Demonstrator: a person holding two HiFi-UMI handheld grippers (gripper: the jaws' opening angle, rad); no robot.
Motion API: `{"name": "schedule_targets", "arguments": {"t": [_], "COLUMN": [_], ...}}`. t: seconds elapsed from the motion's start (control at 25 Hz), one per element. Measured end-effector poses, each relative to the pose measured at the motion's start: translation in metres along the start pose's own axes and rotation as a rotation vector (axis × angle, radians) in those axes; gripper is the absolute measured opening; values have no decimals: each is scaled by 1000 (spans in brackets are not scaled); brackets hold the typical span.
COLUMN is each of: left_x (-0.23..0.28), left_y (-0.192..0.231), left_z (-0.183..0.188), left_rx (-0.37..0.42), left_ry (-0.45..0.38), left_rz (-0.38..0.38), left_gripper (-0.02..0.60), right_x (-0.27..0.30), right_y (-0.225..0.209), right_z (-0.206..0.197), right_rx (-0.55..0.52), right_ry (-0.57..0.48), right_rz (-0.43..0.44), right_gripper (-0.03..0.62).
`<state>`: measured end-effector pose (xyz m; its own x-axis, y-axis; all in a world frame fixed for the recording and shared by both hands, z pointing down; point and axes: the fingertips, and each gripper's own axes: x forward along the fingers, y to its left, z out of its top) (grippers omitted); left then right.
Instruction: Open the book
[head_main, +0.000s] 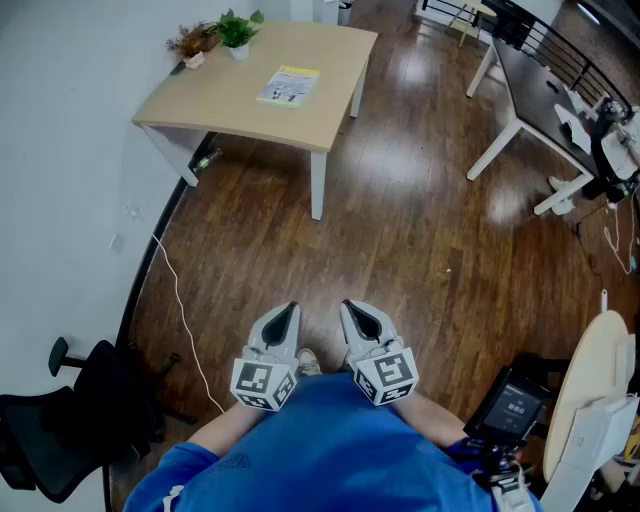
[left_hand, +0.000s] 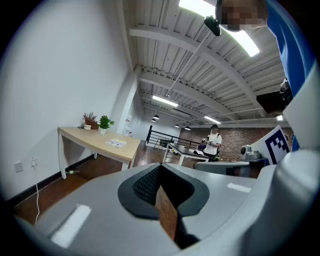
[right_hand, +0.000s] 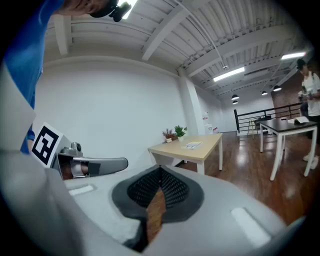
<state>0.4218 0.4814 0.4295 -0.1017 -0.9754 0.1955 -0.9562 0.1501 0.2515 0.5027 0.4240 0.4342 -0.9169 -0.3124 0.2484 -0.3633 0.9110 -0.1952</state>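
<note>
One book (head_main: 288, 85) on pale wooden table (head_main: 225, 105), dark wood floor (head_main: 400, 230)

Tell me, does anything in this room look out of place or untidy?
A small bottle-like thing lies on the floor under the table, near the wall. A white cable trails loose across the floor. The book lies closed and flat.

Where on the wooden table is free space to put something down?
The table is bare from the book to its wall-side end and along the near edge. Only the far corner is crowded: green plant, dried plant.
</note>
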Motion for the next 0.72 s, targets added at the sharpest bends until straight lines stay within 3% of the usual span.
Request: {"name": "schedule_targets", "arguments": {"t": [0.44,0.72], "left_x": [-9,17], "left_y": [45,65], "left_z": [-4,6], "left_rx": [-33,-45], "left_ry": [5,-5], "left_rz": [-3,13], "left_gripper": [8,8], "right_x": [33,66], "right_y": [23,9], "right_z": [-4,4], "right_rx": [17,5], "right_ry": [-5,-5], "right_rz": [-15,-6], "right_gripper": [2,2]}}
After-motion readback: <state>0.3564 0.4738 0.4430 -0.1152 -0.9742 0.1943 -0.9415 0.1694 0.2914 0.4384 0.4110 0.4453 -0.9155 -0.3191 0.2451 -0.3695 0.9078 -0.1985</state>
